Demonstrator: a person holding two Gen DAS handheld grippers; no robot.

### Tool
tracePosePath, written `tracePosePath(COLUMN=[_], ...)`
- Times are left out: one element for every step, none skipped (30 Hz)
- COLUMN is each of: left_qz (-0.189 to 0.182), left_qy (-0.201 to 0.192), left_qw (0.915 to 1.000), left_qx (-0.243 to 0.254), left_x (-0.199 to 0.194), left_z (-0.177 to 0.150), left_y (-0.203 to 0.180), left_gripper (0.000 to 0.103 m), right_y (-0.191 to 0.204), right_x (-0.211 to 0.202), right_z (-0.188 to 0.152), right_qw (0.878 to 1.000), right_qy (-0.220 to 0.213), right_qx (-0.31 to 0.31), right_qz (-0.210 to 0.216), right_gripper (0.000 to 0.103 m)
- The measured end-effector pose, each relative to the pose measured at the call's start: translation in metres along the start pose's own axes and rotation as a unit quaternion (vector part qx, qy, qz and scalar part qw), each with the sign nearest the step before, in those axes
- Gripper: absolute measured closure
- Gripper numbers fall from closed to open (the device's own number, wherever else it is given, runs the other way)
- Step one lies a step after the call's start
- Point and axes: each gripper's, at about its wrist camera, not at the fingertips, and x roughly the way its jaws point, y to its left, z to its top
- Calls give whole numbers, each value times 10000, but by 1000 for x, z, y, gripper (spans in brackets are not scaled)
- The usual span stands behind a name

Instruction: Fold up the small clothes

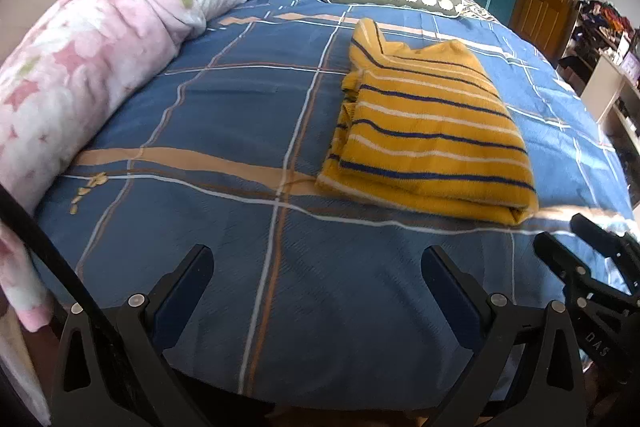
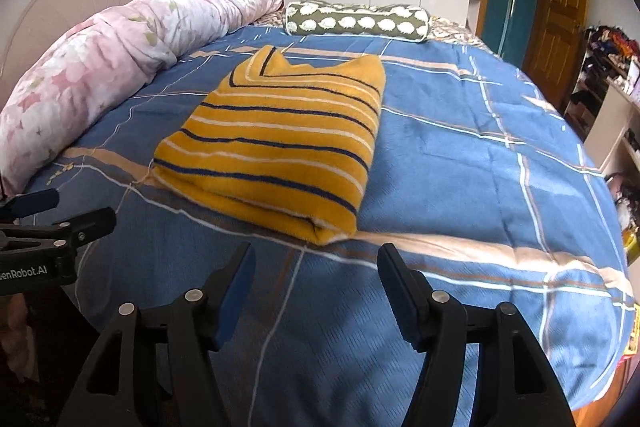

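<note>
One folded striped sweater lies beyond two spread, empty claws.

A fuzzy, matt knit is seen on the striped yellow sweater. The blue plaid bedsheet is woven cloth with a fine ribbed texture. Soft, crumpled fabric is shown by the pink floral quilt. The brown door is made of varnished, slightly glossy wood.

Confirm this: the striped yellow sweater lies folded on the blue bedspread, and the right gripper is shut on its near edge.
Not quite. The sweater does lie folded on the bedspread, but the right gripper is open and short of it, touching nothing, as the right wrist view shows.
</note>
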Motion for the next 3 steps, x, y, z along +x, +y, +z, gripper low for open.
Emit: tracePosePath(left_qz=[-42,-70,-55], left_qy=[16,32,46], left_qw=[10000,9999,9999], left_qx=[-32,-71,-101], left_x=[2,6,9], left_z=[2,4,5], left_y=[2,5,8], left_gripper=[0,0,0], right_y=[0,-2,-6], right_x=[2,3,4], right_z=[1,3,3], right_qw=[10000,10000,10000], right_qy=[13,13,7], right_qx=[14,38,65], right_qz=[16,-7,-58], right_gripper=[35,35,35])
